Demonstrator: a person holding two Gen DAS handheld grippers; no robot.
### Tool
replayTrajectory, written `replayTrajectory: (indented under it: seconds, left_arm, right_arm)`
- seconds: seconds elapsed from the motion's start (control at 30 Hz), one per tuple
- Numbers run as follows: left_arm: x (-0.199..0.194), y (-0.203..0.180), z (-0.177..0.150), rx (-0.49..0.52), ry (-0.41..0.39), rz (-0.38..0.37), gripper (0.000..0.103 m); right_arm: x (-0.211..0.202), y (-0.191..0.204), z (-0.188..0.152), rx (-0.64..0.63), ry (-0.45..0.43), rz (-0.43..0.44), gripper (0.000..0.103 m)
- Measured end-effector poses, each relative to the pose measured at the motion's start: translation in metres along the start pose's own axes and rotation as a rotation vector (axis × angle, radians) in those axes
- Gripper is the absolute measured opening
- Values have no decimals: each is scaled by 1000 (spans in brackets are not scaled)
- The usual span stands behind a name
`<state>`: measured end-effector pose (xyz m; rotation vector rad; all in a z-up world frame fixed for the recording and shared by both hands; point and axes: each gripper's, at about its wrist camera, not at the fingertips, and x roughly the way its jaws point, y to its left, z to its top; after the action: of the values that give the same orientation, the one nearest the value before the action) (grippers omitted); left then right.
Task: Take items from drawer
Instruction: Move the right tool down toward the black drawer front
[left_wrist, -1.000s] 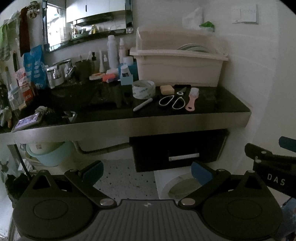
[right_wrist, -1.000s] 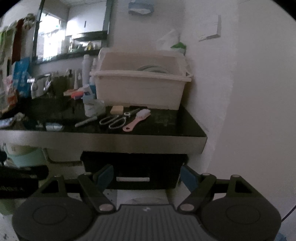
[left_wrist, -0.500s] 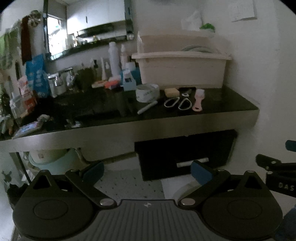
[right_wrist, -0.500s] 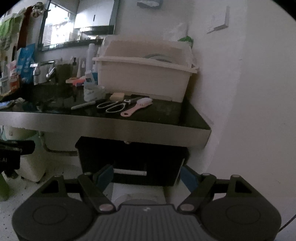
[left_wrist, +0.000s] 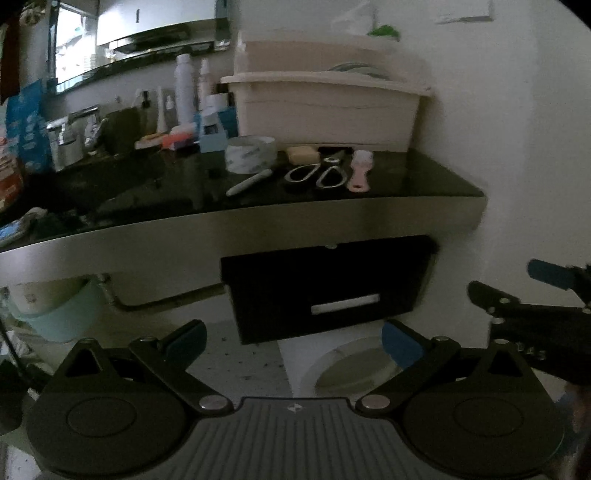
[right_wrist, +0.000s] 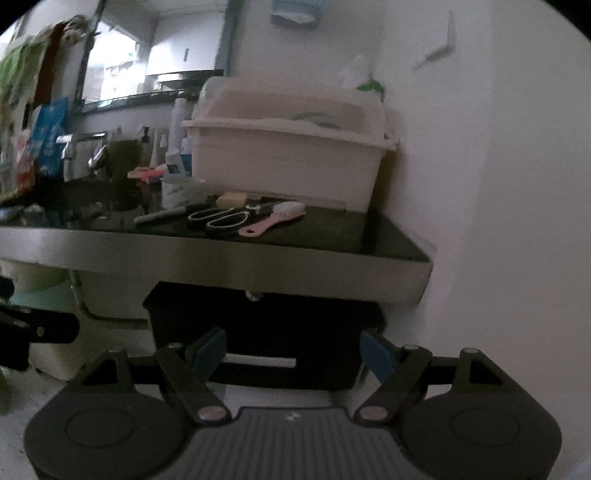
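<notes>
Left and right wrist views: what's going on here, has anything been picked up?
Nothing yet. A person holds both grippers low in front of a black drawer under the countertop. The drawer is shut, its white handle untouched. The left gripper and right gripper are both open and empty, the right one lined up closer to the handle. Scissors, a pink brush and a tape roll lie on the countertop.

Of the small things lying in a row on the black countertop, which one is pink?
The pink brush with white bristles, at the right end of the row, beside the scissors; the soap bar is tan.
</notes>
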<state>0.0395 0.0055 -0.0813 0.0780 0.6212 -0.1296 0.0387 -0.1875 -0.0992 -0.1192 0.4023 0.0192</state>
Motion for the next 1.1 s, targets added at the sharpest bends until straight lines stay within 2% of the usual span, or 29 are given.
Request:
replayTrajectory:
  seconds: [0.2, 0.37, 0.47, 0.6, 0.7, 0.9, 1.0, 1.1]
  left_arm:
    - [18, 7, 2, -15, 33, 25, 102]
    - [30, 11, 0, -27, 57, 35, 102]
    - [35, 13, -2, -32, 57, 38, 102]
    - [40, 16, 3, -36, 45, 38, 102]
    - [42, 18, 5, -40, 35, 16, 102]
    - [49, 28, 2, -70, 66, -37, 102]
    - [53, 32, 1, -86, 81, -64, 102]
    - [57, 37, -1, -101, 96, -91, 102]
  right_arm:
    - [25, -10, -3, 63, 45, 131, 80]
    - [45, -6, -8, 47, 84, 120, 80]
    - [57, -7, -8, 74, 100, 170, 80]
    - [62, -16, -11, 150, 23, 250, 80]
    - [65, -20, -13, 158, -42, 258, 81]
    - [98, -20, -11, 73, 55, 172, 81]
    - [109, -18, -13, -2, 91, 184, 81]
    - [121, -14, -10, -62, 106, 244, 81]
